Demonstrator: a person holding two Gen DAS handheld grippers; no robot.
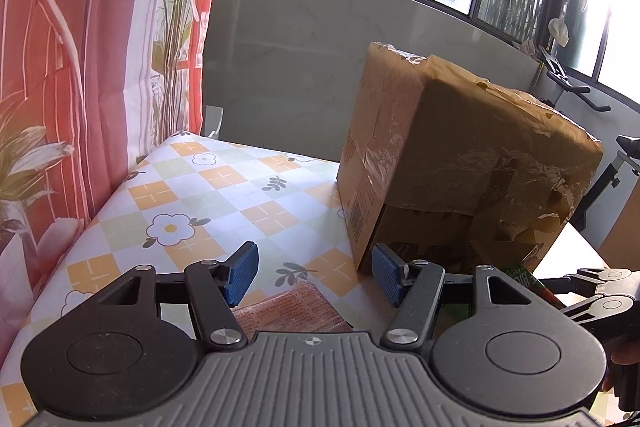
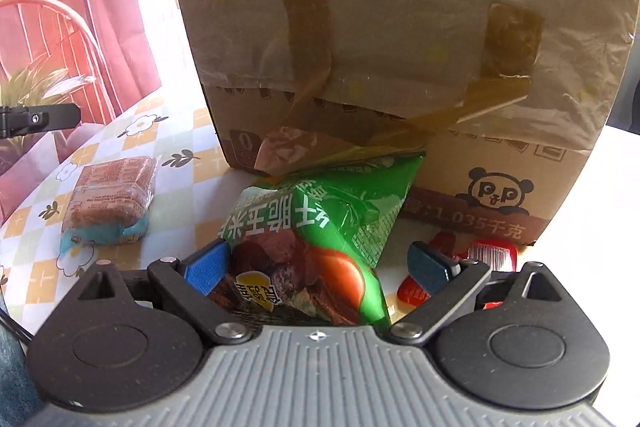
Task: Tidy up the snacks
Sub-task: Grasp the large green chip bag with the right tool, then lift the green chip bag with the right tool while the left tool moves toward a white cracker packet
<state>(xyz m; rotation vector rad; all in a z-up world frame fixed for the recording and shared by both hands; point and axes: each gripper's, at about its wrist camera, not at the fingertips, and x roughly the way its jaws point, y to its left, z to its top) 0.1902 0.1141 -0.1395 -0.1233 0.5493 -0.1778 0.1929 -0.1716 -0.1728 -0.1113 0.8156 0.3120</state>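
snacks on the table before a taped box

the left gripper point(image 1: 314, 273) hangs over the flowered tablecloth point(image 1: 180, 195) with its blue pads spread wide and nothing between them; a brown wrapped snack point(image 1: 288, 311) lies on the cloth just below them. the right gripper point(image 2: 322, 267) also stands open, its pads on either side of a green snack bag point(image 2: 320, 227), which lies on the table against the foot of the cardboard box point(image 2: 400, 47). whether the pads touch the bag cannot be told. small red packets point(image 2: 492, 255) lie just right of the bag, beside the box.
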